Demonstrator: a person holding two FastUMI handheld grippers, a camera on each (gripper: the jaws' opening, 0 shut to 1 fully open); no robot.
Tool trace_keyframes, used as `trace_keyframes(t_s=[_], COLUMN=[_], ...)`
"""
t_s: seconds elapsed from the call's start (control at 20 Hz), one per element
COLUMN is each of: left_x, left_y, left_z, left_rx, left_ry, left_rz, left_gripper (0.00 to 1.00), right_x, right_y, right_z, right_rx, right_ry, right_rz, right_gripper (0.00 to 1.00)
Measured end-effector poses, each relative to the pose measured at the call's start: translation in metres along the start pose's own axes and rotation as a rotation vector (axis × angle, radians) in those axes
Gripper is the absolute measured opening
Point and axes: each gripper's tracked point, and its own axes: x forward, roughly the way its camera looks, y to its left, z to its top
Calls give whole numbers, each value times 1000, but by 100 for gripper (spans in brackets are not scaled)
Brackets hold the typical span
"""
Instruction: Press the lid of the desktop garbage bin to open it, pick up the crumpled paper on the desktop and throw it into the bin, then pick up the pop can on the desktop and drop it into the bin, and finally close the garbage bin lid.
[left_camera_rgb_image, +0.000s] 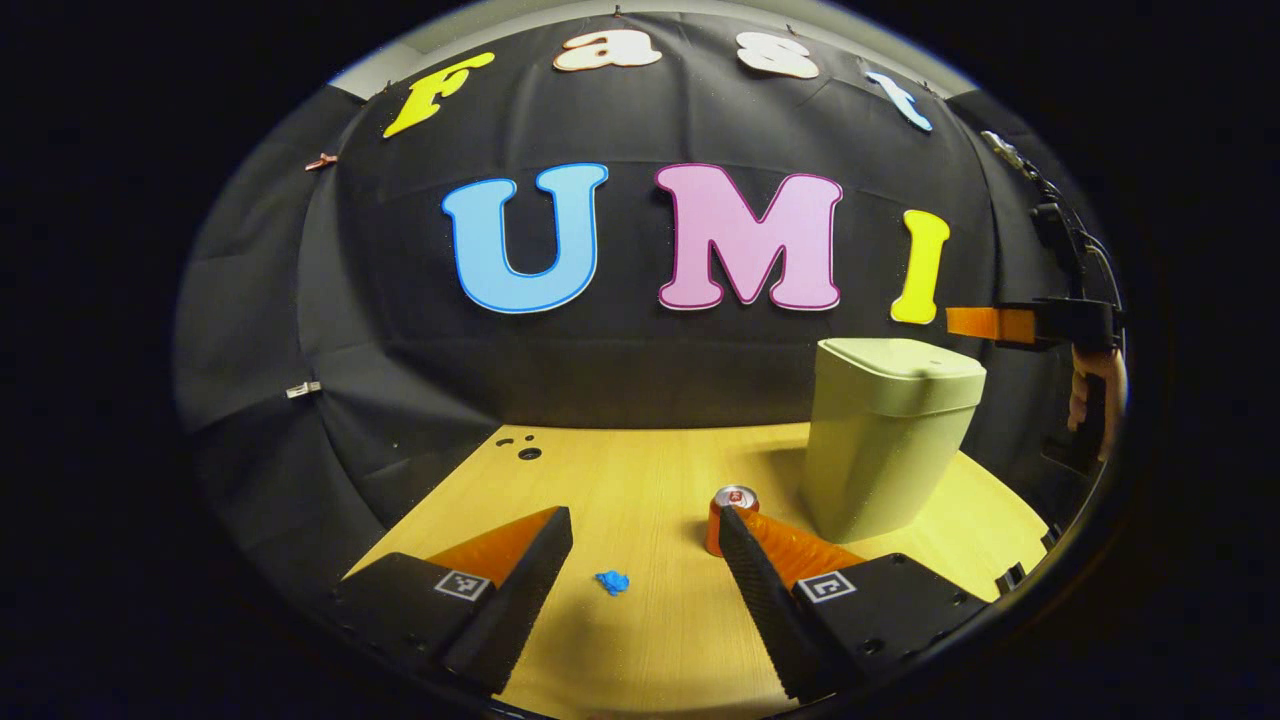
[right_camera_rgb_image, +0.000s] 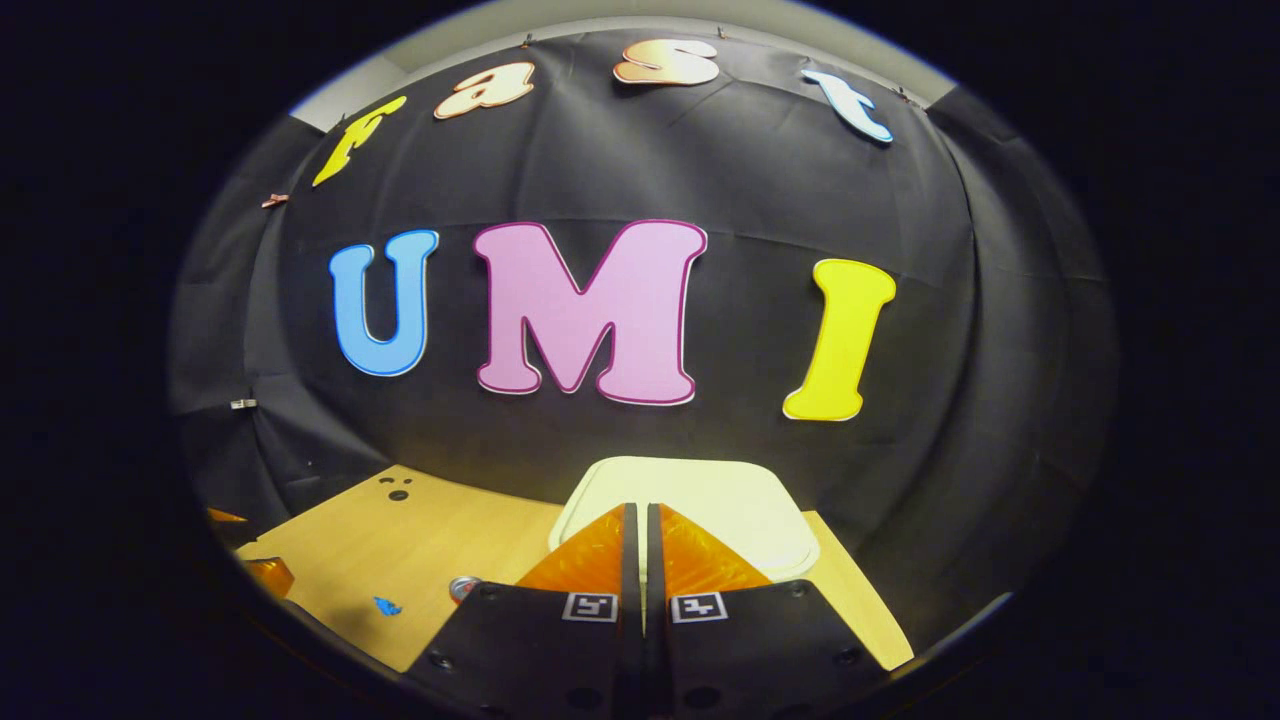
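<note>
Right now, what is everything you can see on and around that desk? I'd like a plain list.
bin: one, pale green with its lid closed, standing at the desk's far right, against the cloth wall.
can: one, orange with a silver top, upright on the desk in front of the bin, partly behind a finger of the left tool.
paper ball: one, blue, small and crumpled, on the desk left of the can.
desk: one, light wood, with a few small dark holes near its far left corner.
cloth wall: one, black, behind the desk.
left tool: one, jaws wide open, low over the desk.
right tool: one, jaws closed, above the bin's lid.
hand: one, holding the right tool's handle.
</note>
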Motion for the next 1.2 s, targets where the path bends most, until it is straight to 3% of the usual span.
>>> trace_keyframes(t_s=[0.3,0.6,0.9,1.2], left_x=[-6,-11,-11,-8], left_y=[0,-9,-25,-35], left_z=[-7,-17,-20,-9], left_rx=[4,2,-18,8], left_ry=[25,61,75,55], left_rz=[59,132,180,157], left_gripper=[95,95,96,98], right_x=[32,54,51,50], right_y=[-18,-22,-21,-21], right_z=[-16,-52,-49,-52], right_rx=[25,50,11,-5], right_ry=[41,126,90,49], right_rz=[-11,41,86,95], right_gripper=[5,5,5,5])
